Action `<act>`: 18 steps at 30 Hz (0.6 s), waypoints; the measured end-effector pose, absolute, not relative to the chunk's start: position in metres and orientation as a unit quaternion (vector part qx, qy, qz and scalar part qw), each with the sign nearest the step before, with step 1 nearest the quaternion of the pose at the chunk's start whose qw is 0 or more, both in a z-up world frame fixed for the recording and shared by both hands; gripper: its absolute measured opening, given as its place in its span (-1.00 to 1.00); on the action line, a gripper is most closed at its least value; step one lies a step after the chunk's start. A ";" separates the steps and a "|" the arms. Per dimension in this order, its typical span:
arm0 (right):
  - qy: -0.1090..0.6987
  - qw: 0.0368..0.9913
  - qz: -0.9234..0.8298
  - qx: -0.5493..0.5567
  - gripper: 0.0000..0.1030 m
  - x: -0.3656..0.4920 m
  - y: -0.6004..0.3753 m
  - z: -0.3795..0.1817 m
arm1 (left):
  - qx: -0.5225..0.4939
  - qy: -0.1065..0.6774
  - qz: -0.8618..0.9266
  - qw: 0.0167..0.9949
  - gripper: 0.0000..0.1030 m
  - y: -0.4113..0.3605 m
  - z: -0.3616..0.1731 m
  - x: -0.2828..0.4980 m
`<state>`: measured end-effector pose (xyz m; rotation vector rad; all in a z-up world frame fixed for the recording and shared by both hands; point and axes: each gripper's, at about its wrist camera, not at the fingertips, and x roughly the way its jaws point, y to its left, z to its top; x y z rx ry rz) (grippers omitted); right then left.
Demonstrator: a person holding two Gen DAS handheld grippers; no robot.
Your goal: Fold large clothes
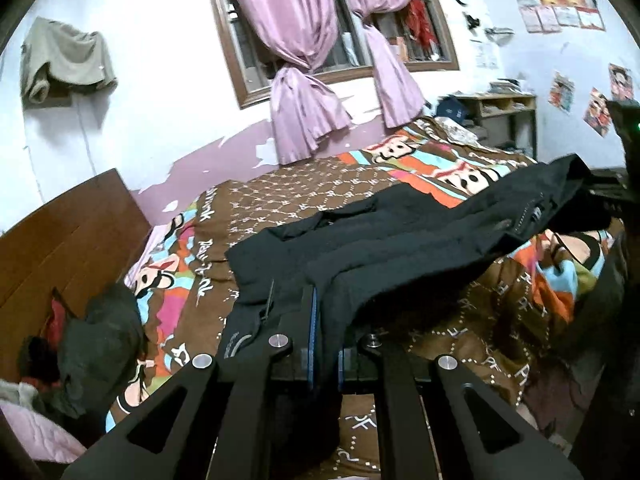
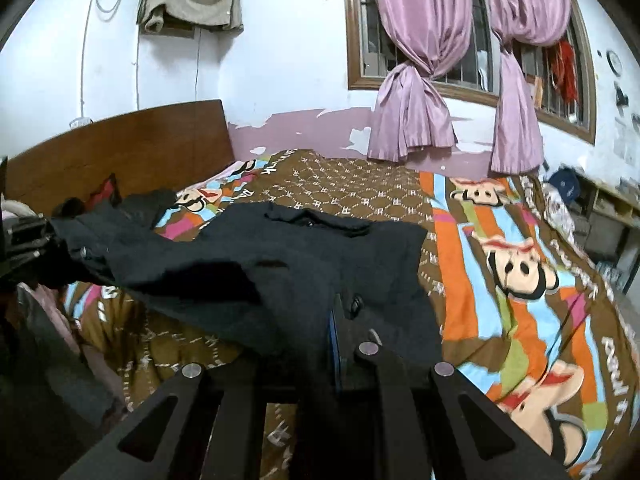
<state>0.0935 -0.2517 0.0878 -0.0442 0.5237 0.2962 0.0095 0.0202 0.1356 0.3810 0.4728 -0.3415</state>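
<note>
A large black garment (image 1: 400, 240) of heavy, matte cloth hangs stretched between two hand-held grippers above a bed, its near edge raised clear of the bedspread (image 1: 320, 176) while its far part, with a collar-like fold, lies flat on the covers. The left gripper (image 1: 324, 320) has its black jaws clamped together on a bunched hem of the garment, the cloth pinched between blue-edged pads and sagging in soft ridges towards the far side. The right gripper (image 2: 336, 320) likewise bites tight on the opposite corner, near a dark button, its slotted, angular black arms framing the bottom of the right wrist view. Each gripper appears at the edge of the other's view, with cloth trailing from it.

The bedspread is a thin printed fabric, brown with a pale lattice pattern down the middle and bands of orange, sky blue, green and pink bearing cartoon monkey faces. A plain, smooth wooden headboard (image 2: 120, 148) of reddish brown stands at one end, with a rumpled heap of dark clothes (image 1: 100, 340) piled near it. Glossy lilac curtains (image 1: 296, 40), knotted at mid-length, hang in deep folds across a barred window in a brown wooden frame. Below it, pink paint peels in ragged flakes from the white wall (image 1: 160, 80). A limp beige cloth (image 2: 188, 0) droops over a fixture high on the wall.
</note>
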 end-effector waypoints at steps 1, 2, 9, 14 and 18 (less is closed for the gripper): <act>0.256 0.955 0.146 -0.024 -0.83 0.100 -0.252 0.089 | 0.186 0.234 -0.171 0.939 -0.89 0.021 0.135 0.013; 0.255 0.956 0.146 -0.026 -0.83 0.108 -0.252 0.092 | 0.185 0.236 -0.175 0.938 -0.89 0.023 0.134 0.020; 0.266 0.951 0.140 -0.070 -0.83 0.195 -0.243 0.118 | 0.237 0.219 -0.173 0.931 -0.89 0.021 0.149 0.082; 0.299 0.943 0.127 -0.069 -0.83 0.270 -0.242 0.129 | 0.300 0.205 -0.153 0.919 -0.89 0.017 0.153 0.143; 0.298 0.943 0.114 -0.098 -0.82 0.320 -0.236 0.124 | 0.325 0.197 -0.139 0.915 -0.89 0.016 0.152 0.196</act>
